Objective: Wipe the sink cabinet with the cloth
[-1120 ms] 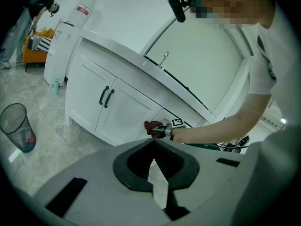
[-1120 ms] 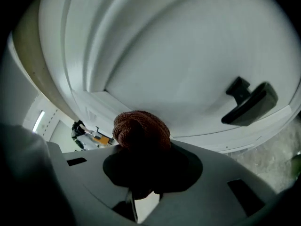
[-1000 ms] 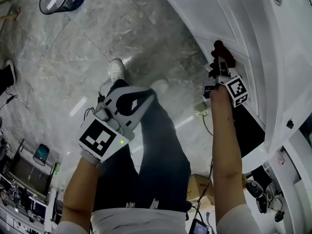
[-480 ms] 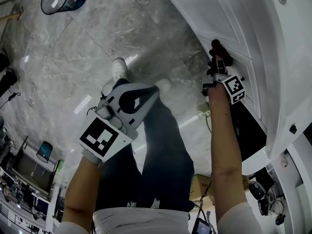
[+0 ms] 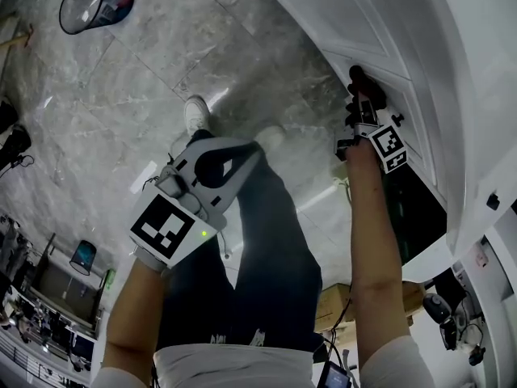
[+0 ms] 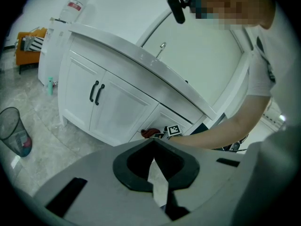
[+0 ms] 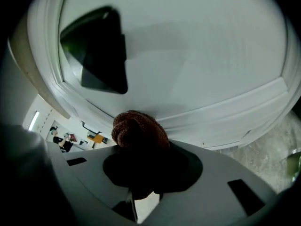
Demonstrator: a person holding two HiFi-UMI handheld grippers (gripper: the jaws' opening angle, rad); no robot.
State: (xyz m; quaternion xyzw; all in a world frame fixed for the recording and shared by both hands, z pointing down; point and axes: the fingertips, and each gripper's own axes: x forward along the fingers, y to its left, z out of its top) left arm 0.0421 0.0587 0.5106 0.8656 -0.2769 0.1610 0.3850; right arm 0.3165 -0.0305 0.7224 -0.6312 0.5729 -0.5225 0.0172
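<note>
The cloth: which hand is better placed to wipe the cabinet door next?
Right. The right gripper is shut on the brown cloth, up against the white cabinet door; the left gripper is shut on nothing, away from the cabinet.

Grey marble floor [image 5: 121,79], glossy, pale streaks of reflected light. Wire mesh bin [image 5: 93,2] standing on it far off, dark red item inside. White shoe [image 5: 195,115] planted on floor, dark trousers [image 5: 266,249] above it, white shirt hem [image 5: 218,366] at the bottom edge. Cardboard box [image 5: 335,301] on floor just behind leg, cables [image 5: 349,293] trailing beside it. Small bluish container [image 5: 83,257] by clutter at left. Elsewhere: orange rack [image 6: 26,44] against wall, small green bottle [image 6: 50,86] upright on floor, clear red-labelled bottle [image 6: 75,8] higher up.
</note>
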